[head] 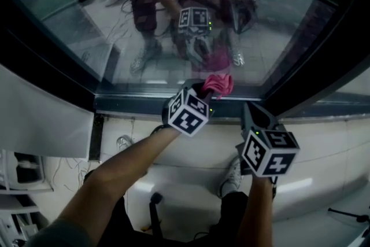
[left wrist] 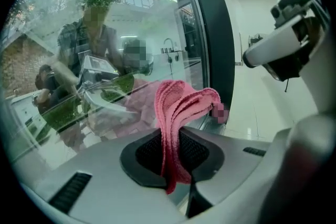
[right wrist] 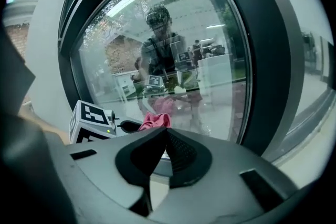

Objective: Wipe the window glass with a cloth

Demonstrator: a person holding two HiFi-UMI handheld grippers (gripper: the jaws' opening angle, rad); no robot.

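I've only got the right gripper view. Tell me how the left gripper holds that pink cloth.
Observer: The left gripper is shut on the cloth; its folds stick up past the jaws.
Operator: Give me where on the glass.
Observer: In the head view the cloth is at the bottom edge of the glass, just above the frame.
Operator: Now place my gripper.
Observer: The right gripper is right of the left one, lower in the picture, off the glass.

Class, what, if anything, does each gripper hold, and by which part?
The left gripper pinches the pink cloth near one end of its folds; the right gripper holds nothing, jaws together.
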